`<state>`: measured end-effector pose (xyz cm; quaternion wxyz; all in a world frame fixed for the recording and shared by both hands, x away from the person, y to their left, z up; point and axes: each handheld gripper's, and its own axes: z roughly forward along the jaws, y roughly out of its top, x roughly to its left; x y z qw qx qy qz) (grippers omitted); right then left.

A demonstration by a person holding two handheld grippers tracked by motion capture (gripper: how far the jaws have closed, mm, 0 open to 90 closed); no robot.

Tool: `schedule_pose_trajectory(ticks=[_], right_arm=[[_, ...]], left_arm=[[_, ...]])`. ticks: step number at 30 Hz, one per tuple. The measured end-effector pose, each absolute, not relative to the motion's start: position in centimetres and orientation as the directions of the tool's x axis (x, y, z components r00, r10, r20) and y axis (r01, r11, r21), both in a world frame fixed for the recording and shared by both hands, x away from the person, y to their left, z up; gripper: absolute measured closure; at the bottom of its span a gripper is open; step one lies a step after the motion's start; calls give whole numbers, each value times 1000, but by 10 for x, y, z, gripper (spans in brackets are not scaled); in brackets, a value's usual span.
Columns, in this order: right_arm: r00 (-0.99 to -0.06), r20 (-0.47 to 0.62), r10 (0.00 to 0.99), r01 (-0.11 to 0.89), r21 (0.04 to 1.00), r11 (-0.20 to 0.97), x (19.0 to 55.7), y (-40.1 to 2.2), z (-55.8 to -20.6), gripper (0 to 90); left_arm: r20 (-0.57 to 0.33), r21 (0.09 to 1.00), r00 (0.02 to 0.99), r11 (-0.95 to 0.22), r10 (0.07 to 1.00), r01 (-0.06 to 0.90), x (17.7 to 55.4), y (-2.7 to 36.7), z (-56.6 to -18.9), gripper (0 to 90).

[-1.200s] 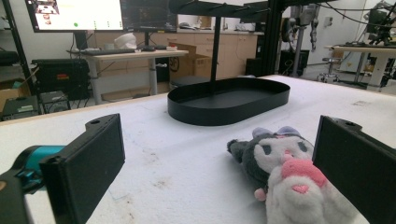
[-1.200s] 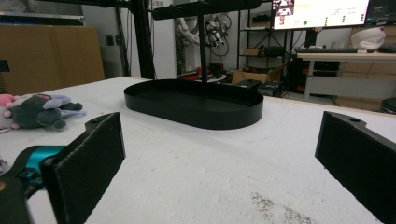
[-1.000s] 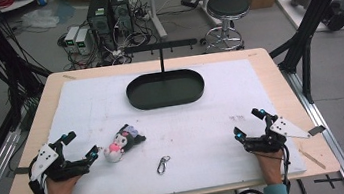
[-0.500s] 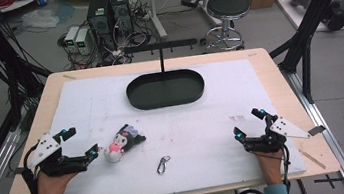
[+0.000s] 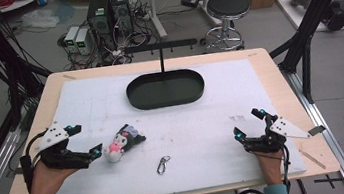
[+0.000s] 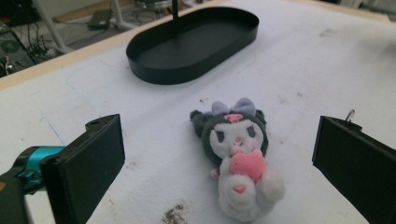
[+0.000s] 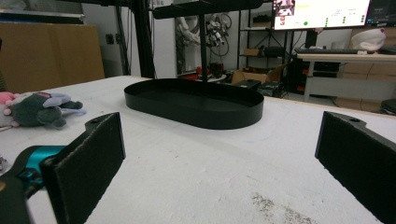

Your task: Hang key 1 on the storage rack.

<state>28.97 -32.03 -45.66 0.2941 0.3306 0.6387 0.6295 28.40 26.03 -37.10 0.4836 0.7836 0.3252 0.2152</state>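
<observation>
Plush toy (image 6: pixel 236 158): lying on counter (image 5: pixel 215 136); likely light, soft, squashy. Best pinched across the round body. Left hand-held gripper (image 5: pixel 84 141) spread beside it; right hand-held gripper (image 5: pixel 247 123) spread, idle.

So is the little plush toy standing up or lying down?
Lying down. The plush toy lies flat on its back on the white table, face up, between the open jaws of the left hand-held gripper.

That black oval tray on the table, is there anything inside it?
The black oval tray holds nothing loose: its dark floor looks bare, apart from a thin black post rising from it. The floor just behind the near wall is hidden in the right gripper view.
</observation>
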Motion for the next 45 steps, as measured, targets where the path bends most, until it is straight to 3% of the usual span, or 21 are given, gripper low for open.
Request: schedule_pose_trajectory(ticks=[14,45], right_arm=[[-609,45,792,53,998,-15,290,-320,-457,7],[-605,50,795,58,998,-18,290,-320,-457,7]], left_arm=[[72,776,718,-491,693,396,302,234,-377,28],[47,583,740,-620,671,525,315,198,-415,28]])
